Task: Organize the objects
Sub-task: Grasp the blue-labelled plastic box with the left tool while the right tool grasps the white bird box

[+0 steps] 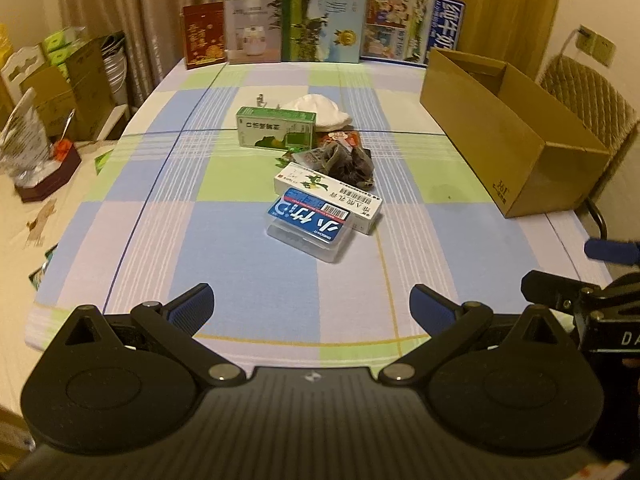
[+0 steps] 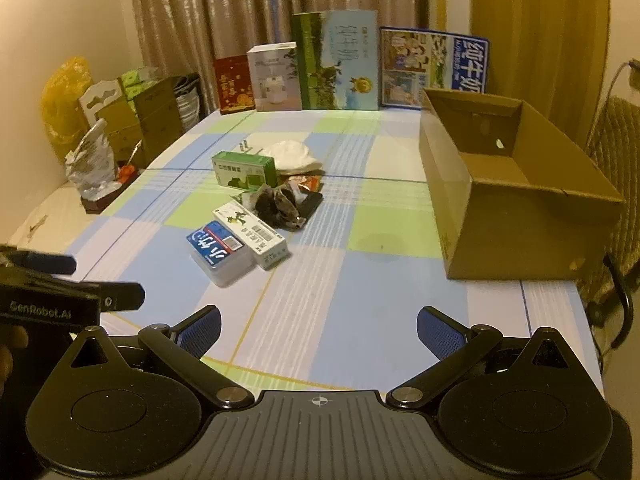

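A loose pile lies mid-table: a clear case with a blue label (image 1: 310,222) (image 2: 220,252), a long white box (image 1: 328,196) (image 2: 252,234), a dark crumpled bag (image 1: 344,160) (image 2: 280,204), a green box (image 1: 276,127) (image 2: 244,170) and a white cloth (image 1: 320,110) (image 2: 294,156). An open cardboard box (image 1: 516,136) (image 2: 516,196) stands at the right. My left gripper (image 1: 312,304) is open and empty above the near table edge. My right gripper (image 2: 319,328) is open and empty, just right of the left one.
Several upright cartons (image 1: 324,12) (image 2: 336,60) line the table's far edge. Boxes and a bagged object (image 2: 92,164) sit on a side surface at left. A woven chair (image 1: 592,92) stands behind the cardboard box. The checked tablecloth (image 2: 360,280) covers the table.
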Demonstrator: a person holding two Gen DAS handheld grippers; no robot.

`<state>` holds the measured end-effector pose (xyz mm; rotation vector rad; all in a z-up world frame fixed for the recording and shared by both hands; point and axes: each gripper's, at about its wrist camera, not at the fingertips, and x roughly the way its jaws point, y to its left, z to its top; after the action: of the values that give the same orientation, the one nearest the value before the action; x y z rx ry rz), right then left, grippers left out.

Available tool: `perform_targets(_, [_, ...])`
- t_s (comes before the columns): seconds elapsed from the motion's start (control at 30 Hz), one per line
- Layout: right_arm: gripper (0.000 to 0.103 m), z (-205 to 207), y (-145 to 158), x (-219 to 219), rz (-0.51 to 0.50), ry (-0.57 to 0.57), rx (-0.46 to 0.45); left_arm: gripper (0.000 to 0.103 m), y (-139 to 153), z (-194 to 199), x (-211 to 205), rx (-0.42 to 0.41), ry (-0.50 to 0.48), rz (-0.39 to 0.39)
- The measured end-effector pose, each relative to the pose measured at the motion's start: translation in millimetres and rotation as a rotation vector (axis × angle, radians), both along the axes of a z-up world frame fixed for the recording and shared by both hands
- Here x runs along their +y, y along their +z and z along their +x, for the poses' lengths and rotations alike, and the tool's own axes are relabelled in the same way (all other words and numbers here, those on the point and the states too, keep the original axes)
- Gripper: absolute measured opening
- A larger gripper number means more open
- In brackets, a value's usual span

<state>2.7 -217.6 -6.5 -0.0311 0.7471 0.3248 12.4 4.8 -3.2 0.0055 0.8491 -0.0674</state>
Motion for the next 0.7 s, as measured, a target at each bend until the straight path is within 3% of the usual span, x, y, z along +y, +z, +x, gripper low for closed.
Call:
perform_targets(0.53, [0.101,66,-24,15,-0.039,0.125,0.040,0.102,-29,62,21,0.060,-0.136,0.045])
perform_targets(0.6, [0.090,80,-30,18,-0.040,0.135,0.049,0.102,-34,75,20,0.055,-0.162,0.069])
perform_targets(0.7, [0.083,99,-42,22,-0.049,0.152,0.083,0.096,-43,94,20,0.061,-0.187,0.077])
